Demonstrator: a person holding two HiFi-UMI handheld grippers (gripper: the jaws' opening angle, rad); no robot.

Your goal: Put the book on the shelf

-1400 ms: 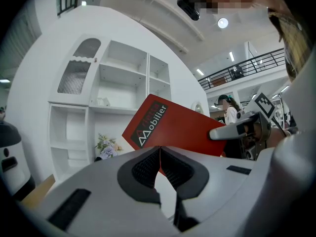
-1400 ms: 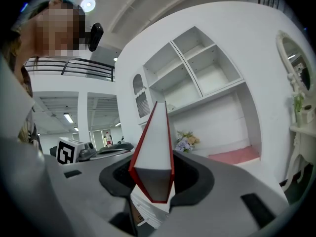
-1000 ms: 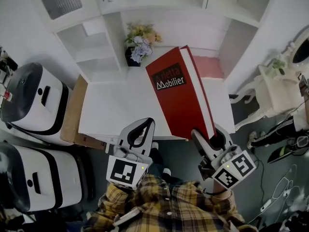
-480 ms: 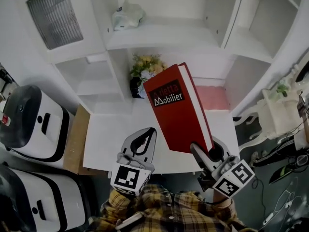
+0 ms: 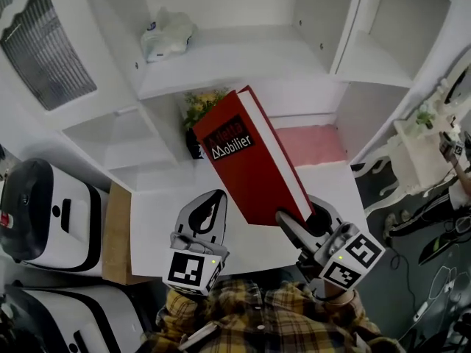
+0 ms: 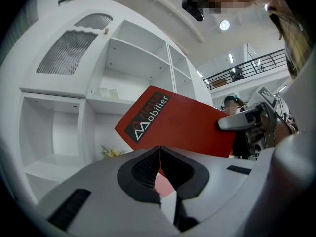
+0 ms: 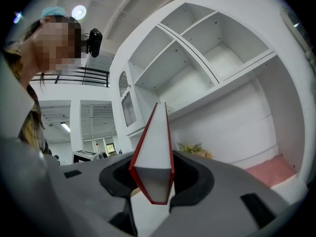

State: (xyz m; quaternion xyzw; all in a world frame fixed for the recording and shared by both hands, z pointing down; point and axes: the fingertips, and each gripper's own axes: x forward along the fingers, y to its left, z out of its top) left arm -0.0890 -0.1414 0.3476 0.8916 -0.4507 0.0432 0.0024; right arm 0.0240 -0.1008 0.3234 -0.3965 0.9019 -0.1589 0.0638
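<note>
A large red hardback book [image 5: 250, 164] with white lettering on its cover is held up over the white desk [image 5: 158, 212], tilted up and to the left. My right gripper [image 5: 298, 223] is shut on its lower corner. In the right gripper view the book [image 7: 154, 157] stands edge-on between the pads, pages facing me. The white shelf unit [image 5: 235, 54] rises behind the desk with open compartments [image 7: 222, 58]. My left gripper [image 5: 213, 204] hangs beside the book, apart from it and holding nothing. Its jaws [image 6: 159, 149] meet, and the book's cover [image 6: 182, 127] shows beyond them.
A dark pot of flowers [image 5: 195, 109] and a pink mat [image 5: 316, 144] sit at the back of the desk. A pale crumpled object [image 5: 168, 34] lies on the upper shelf. White appliances [image 5: 44, 197] stand to the left, an ornate white table [image 5: 419, 138] to the right.
The right gripper has lifted the book higher and swung its top to the left, toward the shelf unit. The head view has tipped upward. The left gripper stays shut beside it.
</note>
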